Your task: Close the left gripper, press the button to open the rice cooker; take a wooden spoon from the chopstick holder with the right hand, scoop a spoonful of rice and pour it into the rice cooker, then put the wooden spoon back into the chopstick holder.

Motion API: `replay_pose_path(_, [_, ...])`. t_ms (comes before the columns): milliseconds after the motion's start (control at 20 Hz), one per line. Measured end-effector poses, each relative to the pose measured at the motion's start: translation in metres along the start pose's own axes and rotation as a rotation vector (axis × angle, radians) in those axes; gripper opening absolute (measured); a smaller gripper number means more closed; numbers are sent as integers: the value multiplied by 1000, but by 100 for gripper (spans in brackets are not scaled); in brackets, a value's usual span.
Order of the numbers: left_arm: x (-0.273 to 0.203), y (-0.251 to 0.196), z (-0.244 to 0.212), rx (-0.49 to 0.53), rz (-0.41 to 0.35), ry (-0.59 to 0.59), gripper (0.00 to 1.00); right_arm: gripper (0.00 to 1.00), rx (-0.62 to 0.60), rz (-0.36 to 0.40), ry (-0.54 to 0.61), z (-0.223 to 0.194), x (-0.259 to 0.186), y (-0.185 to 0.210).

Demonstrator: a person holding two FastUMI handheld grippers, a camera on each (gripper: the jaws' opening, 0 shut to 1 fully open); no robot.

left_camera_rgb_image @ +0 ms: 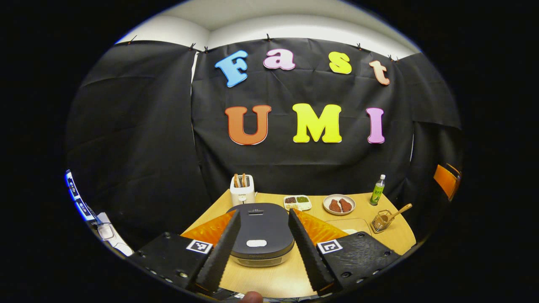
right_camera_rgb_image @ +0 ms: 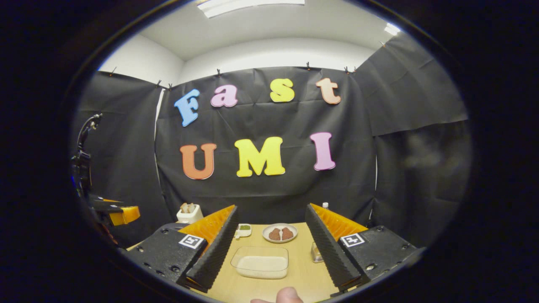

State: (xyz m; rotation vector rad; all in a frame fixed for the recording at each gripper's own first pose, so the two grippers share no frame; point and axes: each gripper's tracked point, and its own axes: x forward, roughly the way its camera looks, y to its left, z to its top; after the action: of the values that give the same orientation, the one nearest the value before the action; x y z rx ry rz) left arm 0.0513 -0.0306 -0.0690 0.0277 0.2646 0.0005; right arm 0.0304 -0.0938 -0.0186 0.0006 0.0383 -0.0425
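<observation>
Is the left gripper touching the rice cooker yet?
Apart. In the left gripper view the open fingers frame the rice cooker from nearer the camera, with bare table showing between fingertips and cooker.

Your wooden desk (left_camera_rgb_image: pixel 269 280) carries the closed rice cooker (left_camera_rgb_image: pixel 261 233) in front, with a toaster (left_camera_rgb_image: pixel 242 190) behind it. A divided dish (left_camera_rgb_image: pixel 297 202), plate (left_camera_rgb_image: pixel 339 204), bottle (left_camera_rgb_image: pixel 377 190), chopstick holder (left_camera_rgb_image: pixel 381 221) and clear rice container (right_camera_rgb_image: pixel 261 261) sit alongside.

I note a dark grey rice cooker (left_camera_rgb_image: pixel 261 230) with a white button (left_camera_rgb_image: pixel 256 243), a tan table (left_camera_rgb_image: pixel 269 275), a white toaster (left_camera_rgb_image: pixel 242 191), a green bottle (left_camera_rgb_image: pixel 377 191), and pale rice (right_camera_rgb_image: pixel 261 265).
</observation>
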Motion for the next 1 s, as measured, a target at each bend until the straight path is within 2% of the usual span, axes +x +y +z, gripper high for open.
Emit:
replay_pose_path(50, [3, -1, -5, -6, -7, 24, 64, 100, 7, -1, 8, -4, 2, -3])
replay_pose_path(150, [18, -1, -20, -13, -13, 82, 64, 99, 19, -7, 20, -10, 7, -9])
replay_pose_path(200, [21, 2, -26, -23, -2, 107, 47, 99, 22, -11, 25, -12, 10, -12])
replay_pose_path(300, [29, 5, -34, -43, -1, 151, 20, 99, 24, -21, 37, -17, 12, -19])
replay_pose_path(350, [35, 3, -40, -49, -18, 172, 16, 100, 25, -26, 43, -20, 13, -23])
replay_pose_path(500, [55, 3, -60, -79, -44, 258, 14, 100, 26, -39, 58, -24, 17, -32])
replay_pose_path(550, [59, 3, -66, -90, -47, 277, 0, 100, 25, -44, 59, -25, 18, -35])
replay_pose_path(750, [79, 2, -98, -131, -108, 405, 0, 100, 16, -58, 68, -27, 25, -45])
replay_pose_path(1000, [95, 11, -131, -114, -120, 538, 1, 100, -1, -87, 80, -29, 32, -60])
